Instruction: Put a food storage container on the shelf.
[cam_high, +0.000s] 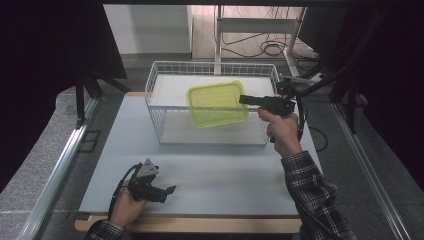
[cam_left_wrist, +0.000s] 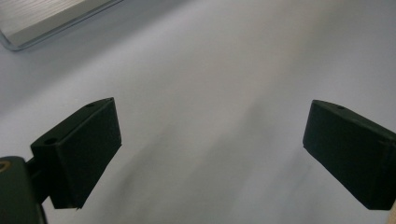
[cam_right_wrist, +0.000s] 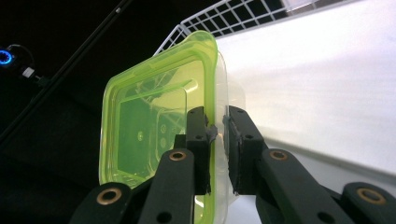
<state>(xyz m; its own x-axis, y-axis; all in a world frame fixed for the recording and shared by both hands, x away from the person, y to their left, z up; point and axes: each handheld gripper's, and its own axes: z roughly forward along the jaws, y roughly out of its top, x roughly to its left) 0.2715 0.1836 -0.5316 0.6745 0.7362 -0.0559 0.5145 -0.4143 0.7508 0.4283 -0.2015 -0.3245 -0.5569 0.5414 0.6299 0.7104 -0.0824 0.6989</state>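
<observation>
A pale grey table top (cam_high: 210, 175) fills the middle of the room, laid on a wooden board whose edge shows along the near side. Metal rails run along the floor on both sides, dark curtains hang left and right, and behind the table a white desk frame (cam_high: 260, 30) stands over a tangle of cables on the floor. At the far half of the table sits a white wire basket (cam_high: 165, 132), its floor bare and bright.

The right hand (cam_high: 282, 131) comes in from the near right in a plaid sleeve (cam_high: 312, 187), forearm raised and stretched toward the basket's right end. Its right gripper (cam_high: 243, 99) points left, roughly level, above the basket. The jaws are clenched on the right edge of a yellow-green plastic container (cam_high: 217, 103) with its lid on; in the right gripper view the two pads (cam_right_wrist: 198, 135) pinch the container's rim (cam_right_wrist: 215, 126) from either side. The container hangs clear of the basket floor, over the middle of the basket and tipped so its lid faces up and toward the near side.

The left hand (cam_high: 127, 205) rests low at the near left edge of the table, its left gripper (cam_high: 170, 190) pointing right, close to the surface. Its jaws stand wide apart with nothing between them, just bare table top (cam_left_wrist: 210, 93) beneath.
</observation>
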